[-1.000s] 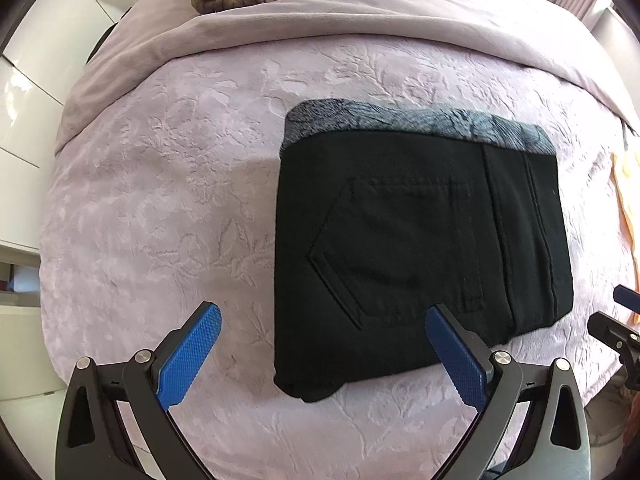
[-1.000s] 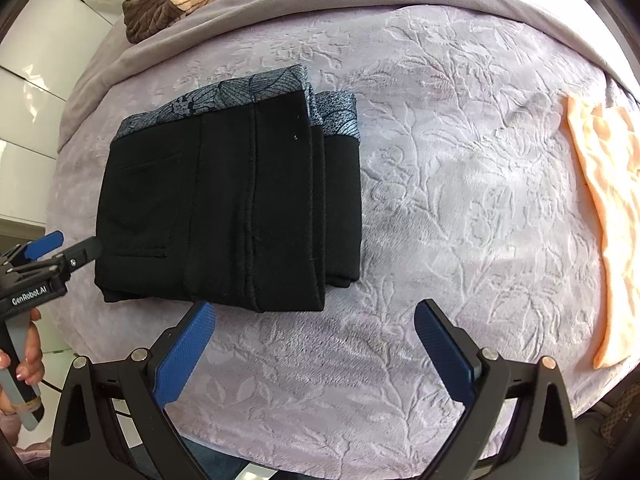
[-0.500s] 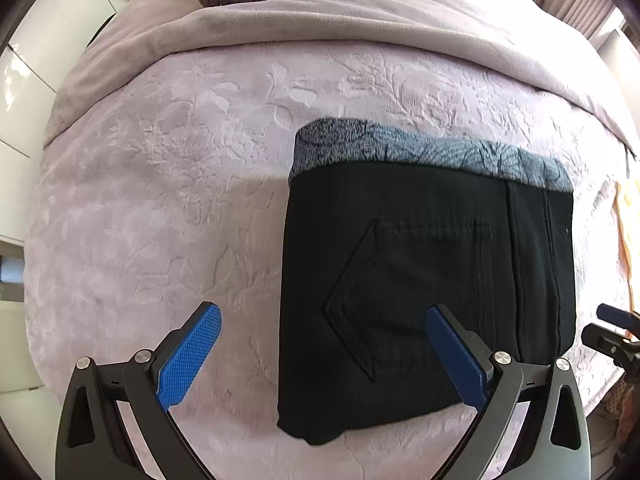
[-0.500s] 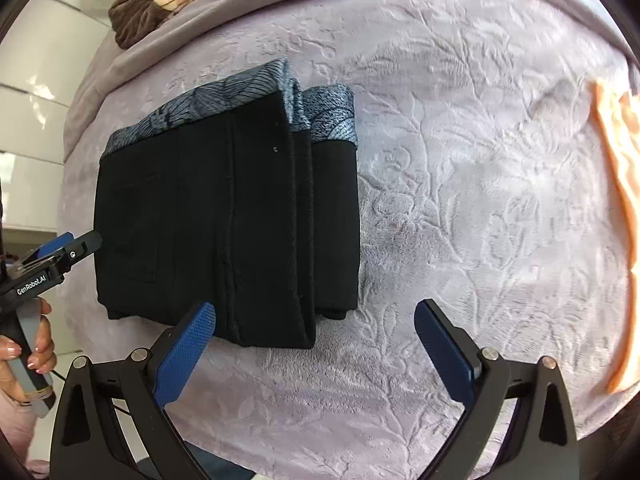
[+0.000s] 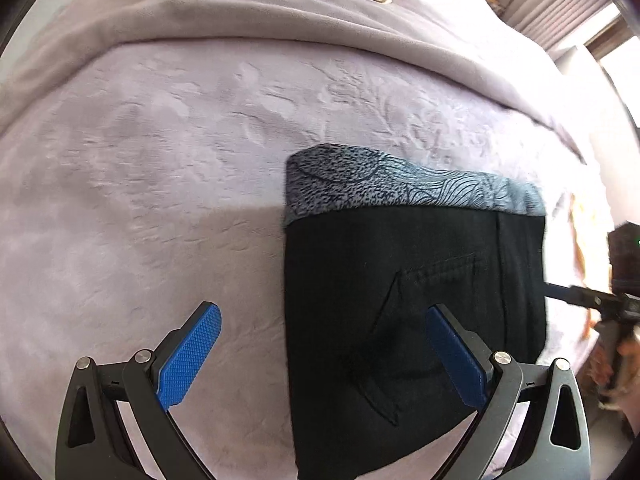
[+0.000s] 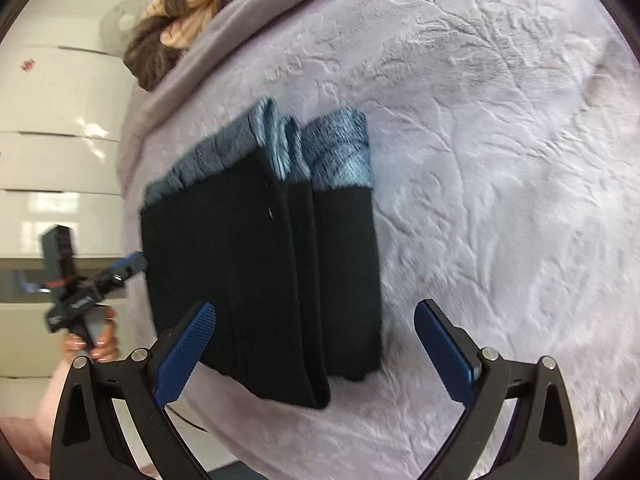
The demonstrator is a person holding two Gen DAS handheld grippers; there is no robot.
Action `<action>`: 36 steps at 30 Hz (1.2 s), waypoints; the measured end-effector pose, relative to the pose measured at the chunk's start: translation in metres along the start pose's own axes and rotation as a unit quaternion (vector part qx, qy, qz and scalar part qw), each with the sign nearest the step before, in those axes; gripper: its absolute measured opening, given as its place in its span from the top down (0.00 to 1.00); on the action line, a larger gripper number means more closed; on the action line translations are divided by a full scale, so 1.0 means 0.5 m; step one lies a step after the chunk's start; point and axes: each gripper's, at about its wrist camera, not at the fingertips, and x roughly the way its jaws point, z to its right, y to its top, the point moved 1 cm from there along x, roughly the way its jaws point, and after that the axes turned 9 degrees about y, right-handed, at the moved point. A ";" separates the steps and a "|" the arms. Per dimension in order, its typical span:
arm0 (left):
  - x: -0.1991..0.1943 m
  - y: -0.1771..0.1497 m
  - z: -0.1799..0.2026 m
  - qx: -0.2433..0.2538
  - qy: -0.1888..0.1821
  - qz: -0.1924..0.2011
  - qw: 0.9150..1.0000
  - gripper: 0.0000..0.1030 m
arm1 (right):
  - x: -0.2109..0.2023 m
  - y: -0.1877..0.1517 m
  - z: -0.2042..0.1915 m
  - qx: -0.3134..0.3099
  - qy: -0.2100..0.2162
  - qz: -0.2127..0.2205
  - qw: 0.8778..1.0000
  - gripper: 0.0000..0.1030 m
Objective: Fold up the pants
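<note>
Pants (image 5: 412,300) folded into a black block on my lilac bed (image 5: 160,180), patterned grey waistband (image 5: 400,188) farthest from me, left tool (image 5: 322,356) and right tool (image 6: 314,350) both spread wide, empty, tool label too blurred to read.

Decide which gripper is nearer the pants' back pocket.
Left. The left gripper is open with one finger over the pocket on the pants. The right gripper is open at the pants' opposite side, over the stacked fold edges.
</note>
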 end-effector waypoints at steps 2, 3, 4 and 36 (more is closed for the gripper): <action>0.025 0.004 -0.001 0.003 -0.023 -0.006 1.000 0.00 | 0.010 0.012 0.018 0.002 0.022 -0.001 1.000 0.03; 0.033 0.003 0.001 0.006 -0.032 -0.008 0.999 0.00 | 0.020 0.018 0.030 0.005 0.040 -0.007 0.999 0.03; 0.043 0.003 0.006 0.009 -0.042 -0.011 0.999 0.00 | 0.030 0.023 0.039 0.005 0.055 -0.012 0.998 0.03; -0.041 -0.158 0.039 0.013 -0.010 -0.005 1.000 0.35 | 0.068 -0.129 -0.030 0.068 0.114 -0.045 0.990 0.59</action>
